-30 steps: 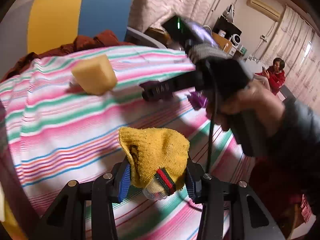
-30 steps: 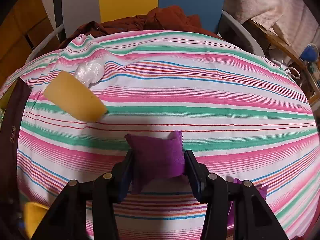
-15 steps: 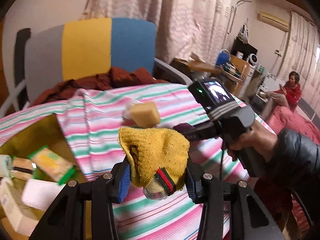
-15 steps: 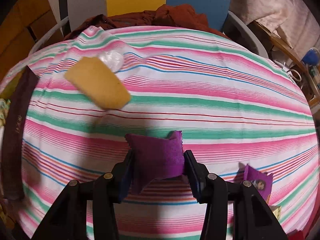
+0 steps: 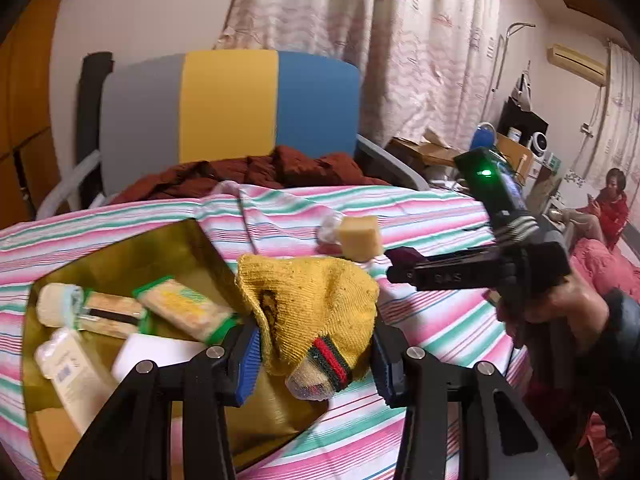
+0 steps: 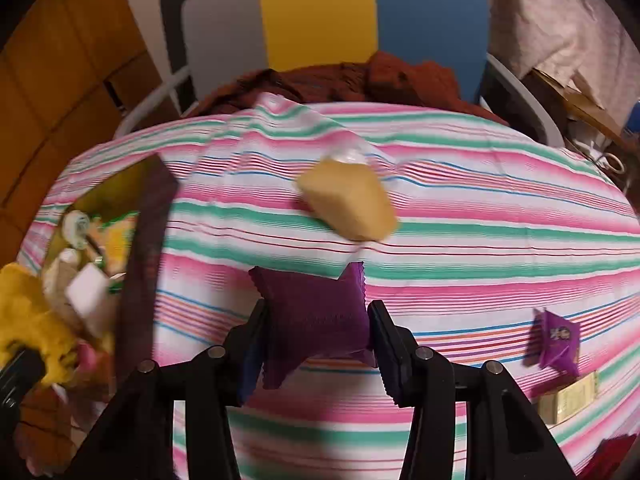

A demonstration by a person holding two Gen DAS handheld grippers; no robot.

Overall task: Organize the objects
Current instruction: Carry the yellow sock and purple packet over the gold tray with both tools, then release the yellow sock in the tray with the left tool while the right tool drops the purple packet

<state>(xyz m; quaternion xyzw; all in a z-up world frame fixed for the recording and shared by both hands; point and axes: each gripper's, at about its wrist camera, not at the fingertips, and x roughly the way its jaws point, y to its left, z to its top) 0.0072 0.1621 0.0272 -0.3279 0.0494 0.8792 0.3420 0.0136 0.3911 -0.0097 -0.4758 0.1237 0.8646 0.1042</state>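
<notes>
The left tongs [image 5: 312,354] hold a yellow knit sock [image 5: 310,308] over the part-filled brown box [image 5: 132,248], the right tongs [image 6: 316,330] hold a purple packet [image 6: 316,312], and a yellow sponge block [image 6: 348,204] waits mid-worktop [image 6: 500,216].

Both grippers are built of black angular arms fastened with silver screws; the left gripper [image 5: 312,354] is fitted with blue ridged pads. A dark sleeve [image 5: 624,332] is worn.

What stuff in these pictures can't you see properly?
- Box: in the left wrist view, its bottom is cut off by the picture's edge and hidden by the left gripper.
- Yellow sock: its far side is hidden.
- Sponge: blurred in the right wrist view.
- Purple packet: its sides are covered by the right gripper.
</notes>
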